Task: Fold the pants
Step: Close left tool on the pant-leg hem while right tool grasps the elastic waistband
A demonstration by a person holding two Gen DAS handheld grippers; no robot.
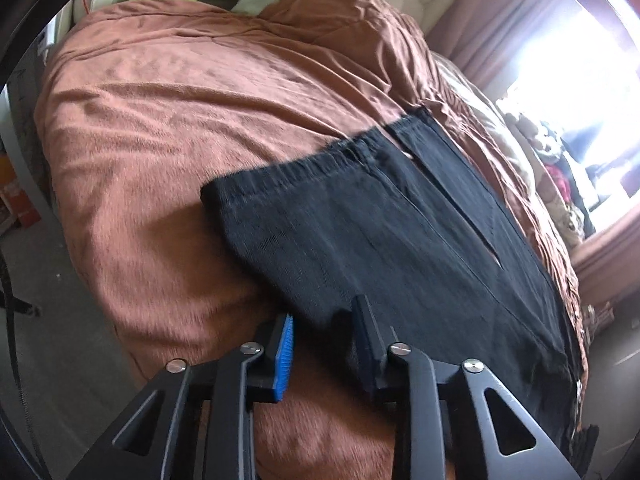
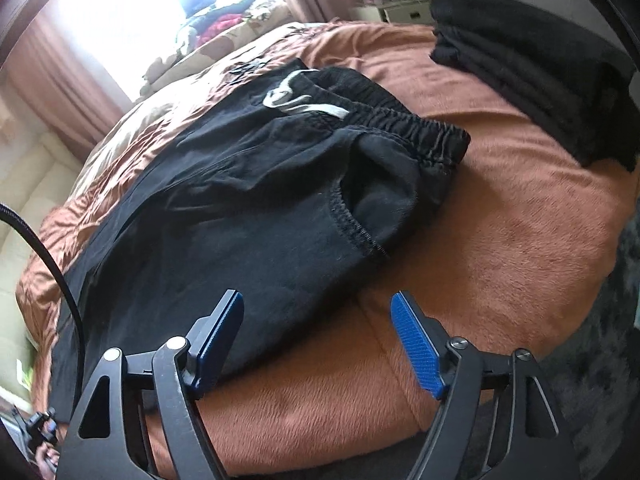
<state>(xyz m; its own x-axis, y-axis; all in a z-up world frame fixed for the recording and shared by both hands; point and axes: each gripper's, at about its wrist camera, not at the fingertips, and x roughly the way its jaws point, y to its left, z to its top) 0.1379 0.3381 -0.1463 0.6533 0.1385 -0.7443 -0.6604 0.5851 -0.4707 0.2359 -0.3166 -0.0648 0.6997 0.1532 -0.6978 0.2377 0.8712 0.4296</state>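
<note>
I have both grippers over the bed, whose rust-brown plush blanket covers nearly everything I can see; the black cotton pants lie spread across that blanket, their elastic waistband and white drawstring towards the far side in the right wrist view, a pocket opening with a stitched edge facing me.

In the left wrist view the left gripper sits low at the near edge of the pants; its jaws stand narrowly apart, one blue ribbed pad showing on the left finger, the other finger dark against the cloth; the black fabric's edge lies at the gap, but the picture is blurred and I cannot tell whether the pads press on it.

In the right wrist view the right gripper hangs with its jaws wide apart; the left pad overlaps the near hem of the pants, the right pad is over bare blanket; nothing is clamped between them.

A stack of folded black garments rests on the far right corner of the bed, well apart from the pants; a bright curtained window lies beyond; a black cable curves along the left edge of that view.
</note>
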